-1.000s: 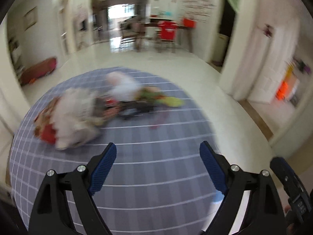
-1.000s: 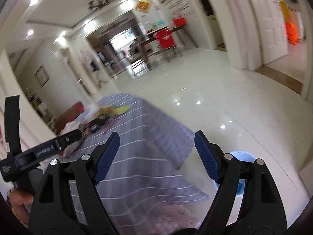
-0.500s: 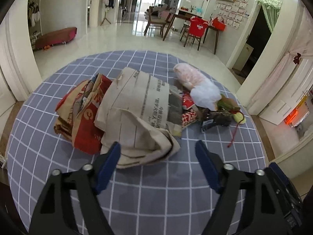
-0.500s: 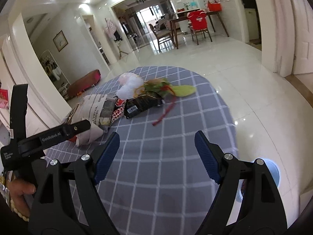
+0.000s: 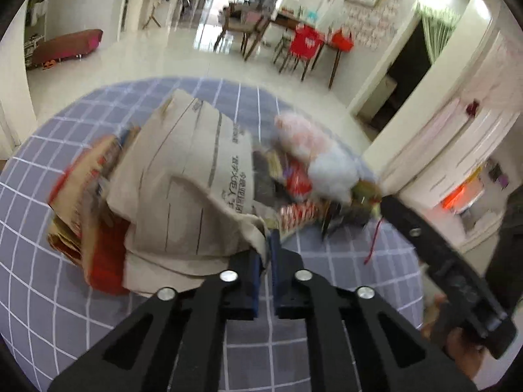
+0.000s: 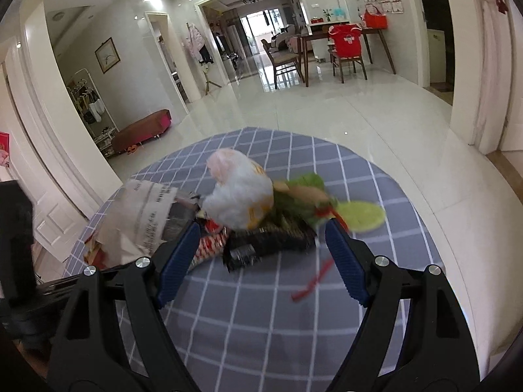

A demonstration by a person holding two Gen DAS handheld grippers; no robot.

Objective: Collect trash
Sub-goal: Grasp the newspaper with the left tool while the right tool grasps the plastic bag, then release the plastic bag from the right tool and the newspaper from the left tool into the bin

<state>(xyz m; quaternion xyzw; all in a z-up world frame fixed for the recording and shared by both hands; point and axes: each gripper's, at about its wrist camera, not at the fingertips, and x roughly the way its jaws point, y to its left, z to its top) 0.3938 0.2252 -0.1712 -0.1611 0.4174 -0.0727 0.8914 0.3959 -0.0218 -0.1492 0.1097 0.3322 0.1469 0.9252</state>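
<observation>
Closing within the last half second, your left gripper has brought its jaws together on the near corner of the crumpled newspaper, which a moment ago lay loose between wide-apart jaws; first item of trash taken, by the look of it. Right gripper: jaws wide apart, nothing held, now close over the black wrapper, white tissue wad and green scrap beside the newspaper on the checked bench. Red cartons behind the newspaper remain.
</observation>
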